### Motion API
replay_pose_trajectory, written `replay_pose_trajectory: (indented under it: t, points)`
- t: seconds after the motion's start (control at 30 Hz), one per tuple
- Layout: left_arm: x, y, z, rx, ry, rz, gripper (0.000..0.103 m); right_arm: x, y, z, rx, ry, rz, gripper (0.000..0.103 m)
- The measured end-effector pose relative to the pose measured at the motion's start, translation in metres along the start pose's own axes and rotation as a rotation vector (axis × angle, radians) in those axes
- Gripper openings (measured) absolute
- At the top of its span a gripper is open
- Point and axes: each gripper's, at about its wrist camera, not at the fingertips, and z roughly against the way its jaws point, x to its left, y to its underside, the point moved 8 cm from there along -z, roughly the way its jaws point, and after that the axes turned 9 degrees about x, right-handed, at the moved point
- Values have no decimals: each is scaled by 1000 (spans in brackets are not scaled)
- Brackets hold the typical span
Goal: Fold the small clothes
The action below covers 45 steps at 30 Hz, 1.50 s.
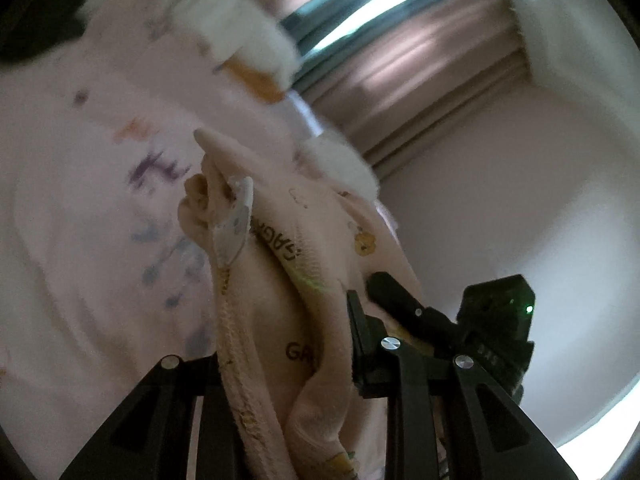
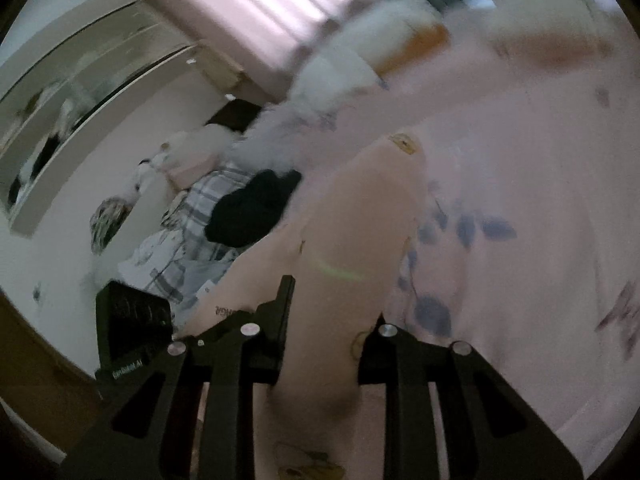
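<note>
A small peach-pink garment [image 1: 280, 280] with little yellow bear prints and dark lettering hangs bunched between both grippers above a pink bedsheet [image 1: 80, 200]. My left gripper [image 1: 286, 300] is shut on the garment's seamed edge, and one white fingertip [image 1: 236, 216] shows through the cloth. My right gripper [image 2: 332, 312] is shut on another part of the same garment [image 2: 360, 220], which stretches away from its jaws. The right gripper's black body [image 1: 492, 328] shows close by in the left wrist view.
The pink sheet with blue and purple prints [image 2: 520, 220] covers the bed. White plush toys [image 1: 240, 28] lie at its far side. A pile of clothes, a plaid piece [image 2: 192, 240] and a black item [image 2: 248, 208], lies to the left. Pink curtains [image 1: 420, 80] and a white wall [image 1: 500, 200] stand behind.
</note>
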Motion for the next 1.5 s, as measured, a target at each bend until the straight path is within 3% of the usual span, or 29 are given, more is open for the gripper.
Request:
replay_pose_trajectory:
  t: [0.1, 0.3, 0.43, 0.57, 0.77, 0.9, 1.03, 1.1, 1.23, 1.5]
  points:
    - [-50, -14, 14, -19, -15, -90, 25, 22, -25, 38, -41, -24, 47, 24]
    - [-125, -36, 25, -36, 10, -163, 25, 45, -63, 98, -104, -54, 102, 24]
    - [-131, -27, 9, -39, 2, -162, 25, 40, -66, 114, -113, -22, 122, 24]
    - [-100, -8, -26, 3, -60, -150, 26, 3, -52, 97, -58, 4, 83, 24]
    - [-1, 31, -79, 121, -98, -11, 25, -76, -4, 30, 94, 105, -6, 24]
    - [56, 62, -110, 207, -171, 44, 26, -124, 36, -18, 205, 157, -57, 24]
    - [77, 80, -121, 251, -195, 30, 26, -152, 64, -40, 245, 176, -103, 26]
    - [80, 84, -121, 253, -198, 28, 32, -158, 72, -41, 238, 205, -93, 30]
    - [80, 86, -117, 263, -167, 63, 33, -158, 73, -42, 243, 254, -41, 33]
    - [90, 91, -110, 261, -116, 121, 33, -163, 76, -32, 224, 271, -37, 36]
